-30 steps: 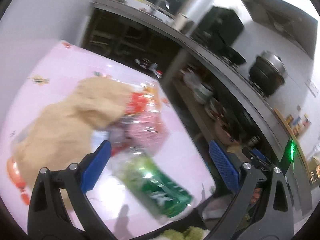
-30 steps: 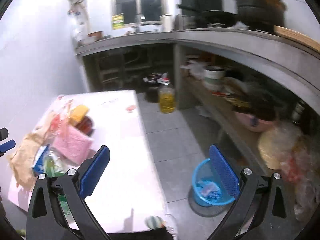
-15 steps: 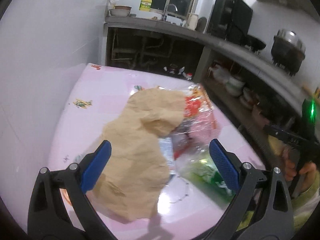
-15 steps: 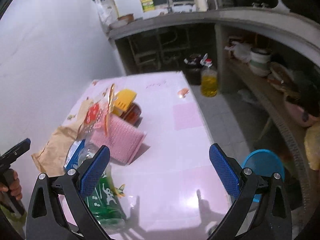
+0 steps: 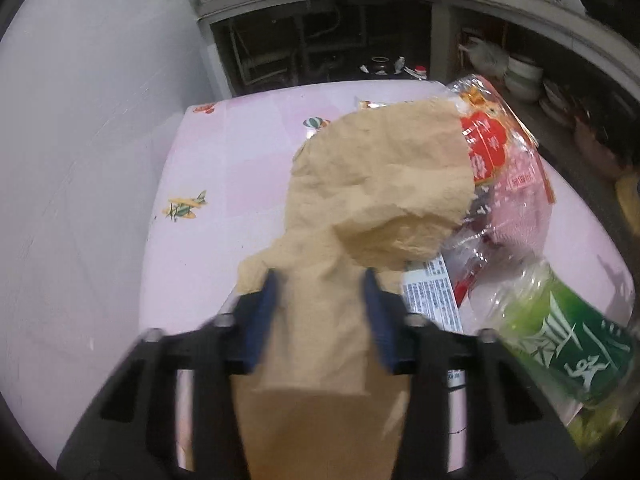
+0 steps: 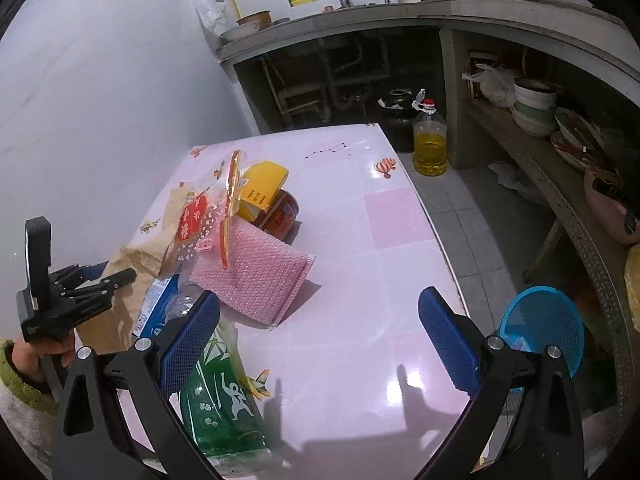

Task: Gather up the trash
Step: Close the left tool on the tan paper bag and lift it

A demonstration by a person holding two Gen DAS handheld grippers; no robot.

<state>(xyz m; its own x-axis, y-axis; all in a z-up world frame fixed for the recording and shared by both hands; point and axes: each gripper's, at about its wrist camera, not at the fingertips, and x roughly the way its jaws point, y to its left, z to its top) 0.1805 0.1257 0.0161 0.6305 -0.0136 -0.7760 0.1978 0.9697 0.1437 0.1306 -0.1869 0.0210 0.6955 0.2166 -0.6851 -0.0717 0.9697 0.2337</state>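
Pinching the near end of the crumpled brown paper (image 5: 360, 208), the left gripper (image 5: 320, 312) has its blue pads pressed against the sheet from both sides, a hold that looks meant to drag this largest piece off the heap first. The right gripper (image 6: 320, 340) hangs spread wide and empty above the near edge of the pink table (image 6: 384, 280), probably waiting its turn. Just beside the paper lies a green plastic bottle (image 5: 560, 332) on its side, and against it a white-and-blue printed carton (image 5: 432, 296), partly under the paper. Farther in, the pile holds a clear red-printed snack bag (image 6: 200, 216), a pink bubble-wrap pouch (image 6: 256, 276), and a jar with a yellow lid (image 6: 268, 192) tipped over behind them. On the floor to the right stands a blue mesh bin (image 6: 540, 332), seemingly the destination, with something pale at its bottom. Beyond the table a bottle of yellow oil (image 6: 430, 142) stands on the tiles.
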